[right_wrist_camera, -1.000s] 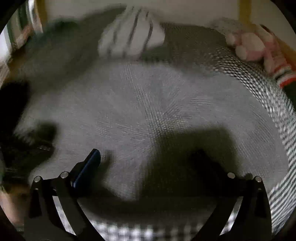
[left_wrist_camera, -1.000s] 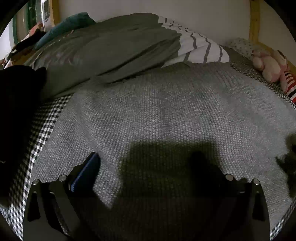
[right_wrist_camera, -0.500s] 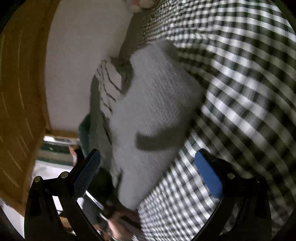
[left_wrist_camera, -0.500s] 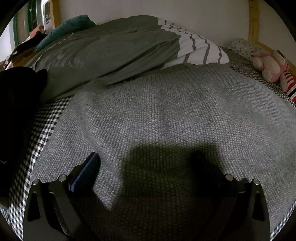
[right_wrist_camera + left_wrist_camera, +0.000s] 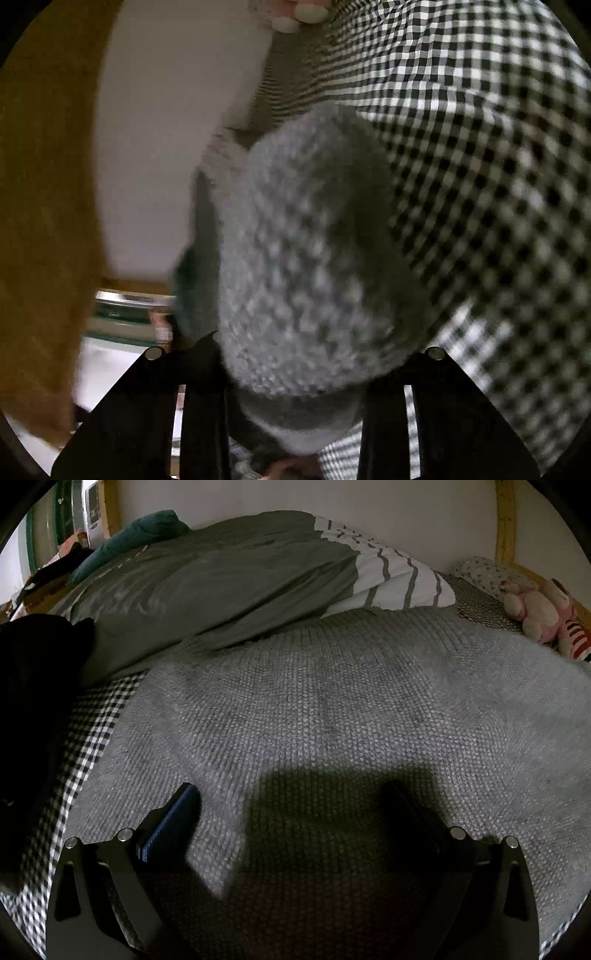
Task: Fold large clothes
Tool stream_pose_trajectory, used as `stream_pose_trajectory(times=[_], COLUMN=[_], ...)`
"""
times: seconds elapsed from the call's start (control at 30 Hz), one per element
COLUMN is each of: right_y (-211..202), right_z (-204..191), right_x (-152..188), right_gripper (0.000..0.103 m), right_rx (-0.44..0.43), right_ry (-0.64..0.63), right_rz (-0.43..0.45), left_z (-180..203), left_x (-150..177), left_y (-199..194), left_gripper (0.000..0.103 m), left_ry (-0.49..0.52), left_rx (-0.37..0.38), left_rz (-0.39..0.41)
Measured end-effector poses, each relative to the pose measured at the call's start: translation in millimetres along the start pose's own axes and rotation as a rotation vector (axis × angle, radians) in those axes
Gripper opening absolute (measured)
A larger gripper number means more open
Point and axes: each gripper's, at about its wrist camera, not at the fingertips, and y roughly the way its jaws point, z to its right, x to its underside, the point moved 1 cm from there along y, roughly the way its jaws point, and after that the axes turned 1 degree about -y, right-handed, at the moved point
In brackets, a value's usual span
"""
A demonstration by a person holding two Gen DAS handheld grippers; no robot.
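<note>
A large grey knit sweater [image 5: 332, 709] lies spread flat on the bed. My left gripper [image 5: 295, 816] hovers low over its near part, open, with nothing gripped; its blue pad [image 5: 173, 823] shows at the left and the other finger sits in shadow. In the right wrist view, which is rolled sideways, a thick bunch of the same sweater [image 5: 303, 258] fills the gap of my right gripper [image 5: 295, 373]. Its jaws are closing, and both fingers press against the knit.
Checked black-and-white sheet [image 5: 88, 731] [image 5: 480, 147] covers the bed. A grey duvet [image 5: 207, 579] with a striped white end [image 5: 391, 583] lies behind the sweater. A pink plush toy [image 5: 535, 609] sits far right, dark clothing [image 5: 33, 672] at left, a wooden bedpost [image 5: 44, 221] nearby.
The right gripper rolled sideways, moved to the sweater's edge and closed from wide open onto a bunch of the knit. The left gripper stayed still and open.
</note>
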Motion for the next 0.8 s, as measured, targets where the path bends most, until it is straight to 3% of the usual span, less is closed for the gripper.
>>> stream_pose_trajectory(times=[0.13,0.2,0.33,0.37,0.4,0.5,0.67,0.8], right_y=[-37.5,-60.9,-112.3,-116.1,-114.1,-109.6,-101.5,-75.8], right_z=[1.1,12.5,44.5,51.6,63.6,71.2,-8.3,-82.1], right_x=[16.6,19.1,4.0,-0.8,-6.0,-3.9,9.1,53.0], right_gripper=[0.029,0.029,0.029,0.029,0.029,0.029,0.029,0.030], right_rx=[-0.100,-0.133,-0.084,-0.037,0.011,0.032,0.099,0.165], right_ry=[0.012,0.038,0.067,0.057,0.076,0.079,-0.213,-0.490], right_rz=[0.022,0.052,0.184,0.197,0.183,0.192,0.240,0.243], left_z=[5.9,6.2,10.3,17.5,29.2,34.1,31.7,28.5], left_x=[13.5,18.9,16.9,18.8,23.7,24.3,29.2,25.5], left_y=[-25.7,-43.7,-61.9,-50.1,-26.4,-17.6,-20.6,-30.5], left_gripper=[0.098,0.098,0.098,0.098,0.098,0.099,0.099,0.098], left_ry=[-0.006,-0.026,-0.078,-0.057,-0.011,0.008,0.025,0.027], left_rx=[0.037,0.100,0.183,0.186,0.177,0.154,0.163,0.175], left_rz=[-0.026,-0.032,0.004,-0.024,-0.115,-0.108,-0.096,-0.131])
